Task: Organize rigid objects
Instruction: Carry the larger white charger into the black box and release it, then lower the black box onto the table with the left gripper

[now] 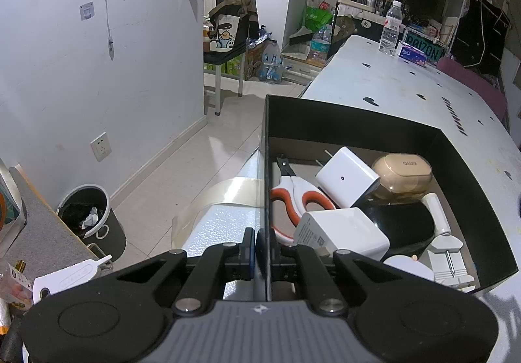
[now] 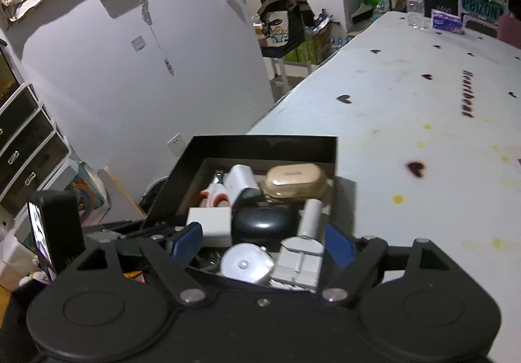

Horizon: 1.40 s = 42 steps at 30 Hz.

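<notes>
A black box (image 1: 325,112) sits on the white table's near left corner, filled with small items: orange-handled scissors (image 1: 294,197), two white chargers (image 1: 346,179), a beige earbud case (image 1: 402,172), a black case (image 1: 402,228). My left gripper (image 1: 263,247) is shut on the box's left wall. In the right wrist view the same box (image 2: 260,148) lies just ahead; my right gripper (image 2: 260,242) is open, its blue pads either side of the box's near end, holding nothing.
The white table (image 2: 407,122) with black hearts stretches away to the right; a water bottle (image 1: 390,27) and tissue pack (image 1: 411,54) stand at its far end. A bin (image 1: 91,216) stands on the floor left of the table. Drawers (image 2: 22,141) are at far left.
</notes>
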Available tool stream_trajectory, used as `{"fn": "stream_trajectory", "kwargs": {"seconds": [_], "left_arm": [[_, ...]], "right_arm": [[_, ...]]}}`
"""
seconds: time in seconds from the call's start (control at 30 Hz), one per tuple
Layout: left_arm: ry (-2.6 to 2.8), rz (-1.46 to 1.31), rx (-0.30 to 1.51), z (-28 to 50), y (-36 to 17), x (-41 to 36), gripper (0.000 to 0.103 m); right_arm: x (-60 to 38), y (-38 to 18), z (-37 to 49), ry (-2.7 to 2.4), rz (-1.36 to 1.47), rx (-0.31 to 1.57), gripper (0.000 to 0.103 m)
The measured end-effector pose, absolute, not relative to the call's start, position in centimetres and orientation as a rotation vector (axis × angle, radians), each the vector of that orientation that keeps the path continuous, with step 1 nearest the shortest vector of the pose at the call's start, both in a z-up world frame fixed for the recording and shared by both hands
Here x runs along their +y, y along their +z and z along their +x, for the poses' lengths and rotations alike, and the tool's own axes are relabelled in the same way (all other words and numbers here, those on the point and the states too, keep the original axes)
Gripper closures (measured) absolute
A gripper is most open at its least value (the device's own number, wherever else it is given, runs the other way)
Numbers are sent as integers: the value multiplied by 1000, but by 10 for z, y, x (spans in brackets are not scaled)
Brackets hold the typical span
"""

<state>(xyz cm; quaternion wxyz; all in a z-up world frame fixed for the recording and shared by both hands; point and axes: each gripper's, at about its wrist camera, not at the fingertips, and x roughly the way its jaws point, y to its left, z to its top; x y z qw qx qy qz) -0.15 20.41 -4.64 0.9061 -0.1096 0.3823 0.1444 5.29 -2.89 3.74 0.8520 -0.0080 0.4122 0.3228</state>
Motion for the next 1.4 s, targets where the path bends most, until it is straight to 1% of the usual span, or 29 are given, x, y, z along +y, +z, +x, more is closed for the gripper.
{"fn": "stream_trajectory", "kwargs": {"seconds": [0.2,0.4,0.6,0.9,1.0,1.17,1.2,1.23,1.27,1.3,1.37,1.4], "left_arm": [[305,-212,793,-2,-46,202,97],[313,-200,799,-1,-45,199,97],[313,-201,801,0,-45,198,97],[312,-198,811,3,-42,196,97],[323,-183,794,1,-35,193,94],[320,-140,729,-12,-2,185,93],[319,-141,721,-16,4,184,90],[317,-142,713,-20,10,182,86],[312,-141,706,-25,16,180,79],[305,-139,703,-32,22,178,75],[292,-131,691,-43,33,172,59],[289,-126,685,-48,37,170,55]], "right_arm": [[-48,37,40,643,-6,823,18],[-65,35,25,619,4,751,13],[-74,27,22,590,31,728,13],[-75,31,16,592,22,689,13],[-75,31,14,594,20,684,13],[-75,33,12,598,13,678,13],[-75,33,12,597,11,676,13],[-75,33,11,596,10,675,13],[-75,33,11,593,8,674,13],[-75,34,11,590,5,672,13],[-75,34,9,587,0,668,13],[-75,34,9,588,-3,668,13]]}}
